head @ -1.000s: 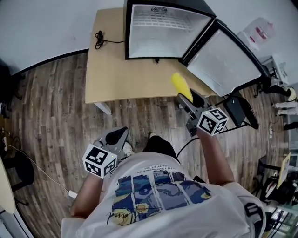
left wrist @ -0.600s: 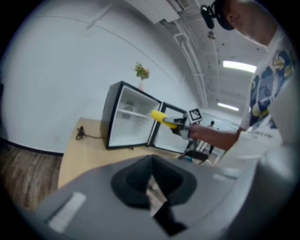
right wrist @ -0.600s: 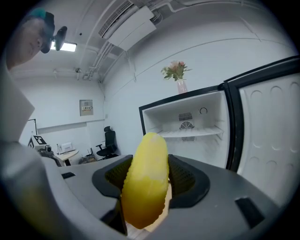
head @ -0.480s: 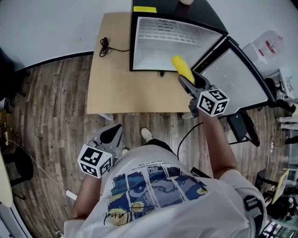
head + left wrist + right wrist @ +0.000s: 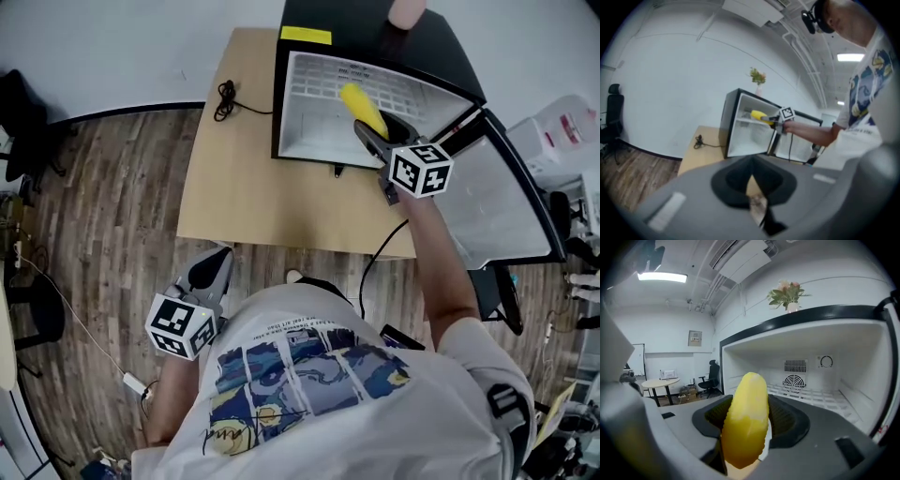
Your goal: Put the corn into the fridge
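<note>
At the mouth of the open fridge (image 5: pixel 309 112), which stands on the far part of the table (image 5: pixel 244 187), the right tool (image 5: pixel 367 131) is clamped on the corn (image 5: pixel 362 108). It grips the near end, so the cob points forward and upward into the compartment, held in the air above the white shelf (image 5: pixel 820 399) and touching nothing. The left tool (image 5: pixel 208 272) hangs low on the near left, above the floor, with its jaws drawn together on nothing. To place the corn well, I would carry it deeper, past the front lip, then tip the wrist so the cob comes level and lower it until it lies along the shelf. Only then should the jaws spread. A rounded cob let go while tilted would likely roll or slide toward the opening. The pull-out should run straight back toward the person, staying left of the door (image 5: pixel 497 206), which stands open on the right.
</note>
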{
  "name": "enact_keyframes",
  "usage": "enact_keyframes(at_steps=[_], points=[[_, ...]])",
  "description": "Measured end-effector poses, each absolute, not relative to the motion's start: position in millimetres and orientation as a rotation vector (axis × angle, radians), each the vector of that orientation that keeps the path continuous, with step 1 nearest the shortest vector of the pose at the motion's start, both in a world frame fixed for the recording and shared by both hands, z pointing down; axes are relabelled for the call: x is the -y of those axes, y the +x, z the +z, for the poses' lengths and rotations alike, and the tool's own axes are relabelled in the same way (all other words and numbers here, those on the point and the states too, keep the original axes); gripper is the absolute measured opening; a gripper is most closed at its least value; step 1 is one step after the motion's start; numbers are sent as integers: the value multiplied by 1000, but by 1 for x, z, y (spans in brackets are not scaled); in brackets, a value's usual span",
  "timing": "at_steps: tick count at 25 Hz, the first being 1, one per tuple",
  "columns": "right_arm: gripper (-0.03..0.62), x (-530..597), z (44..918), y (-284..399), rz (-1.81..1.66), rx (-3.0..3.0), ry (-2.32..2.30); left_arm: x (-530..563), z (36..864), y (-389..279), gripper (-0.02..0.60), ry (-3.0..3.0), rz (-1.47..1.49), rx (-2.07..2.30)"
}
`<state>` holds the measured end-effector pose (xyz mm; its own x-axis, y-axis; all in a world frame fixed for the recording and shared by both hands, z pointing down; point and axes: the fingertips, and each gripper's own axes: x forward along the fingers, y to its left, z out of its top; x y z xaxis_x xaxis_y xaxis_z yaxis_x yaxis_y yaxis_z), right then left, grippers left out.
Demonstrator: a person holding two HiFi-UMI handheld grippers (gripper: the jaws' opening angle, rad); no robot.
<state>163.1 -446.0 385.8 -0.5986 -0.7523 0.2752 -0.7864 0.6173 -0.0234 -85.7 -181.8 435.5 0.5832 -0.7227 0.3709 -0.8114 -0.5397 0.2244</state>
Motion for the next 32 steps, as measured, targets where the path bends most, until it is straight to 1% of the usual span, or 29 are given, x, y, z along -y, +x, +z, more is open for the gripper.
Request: enact_keyframes(at_steps=[7,15,32], points=[[238,500,397,144,132,2553,1178,197,435,-89,9,2394,338,1336],[238,533,409,127,18,2433,1077,208,437,-93,9,2347,329,1392],[239,560,414,99,-125,2235,977,207,441,-93,9,2320,320,1420]])
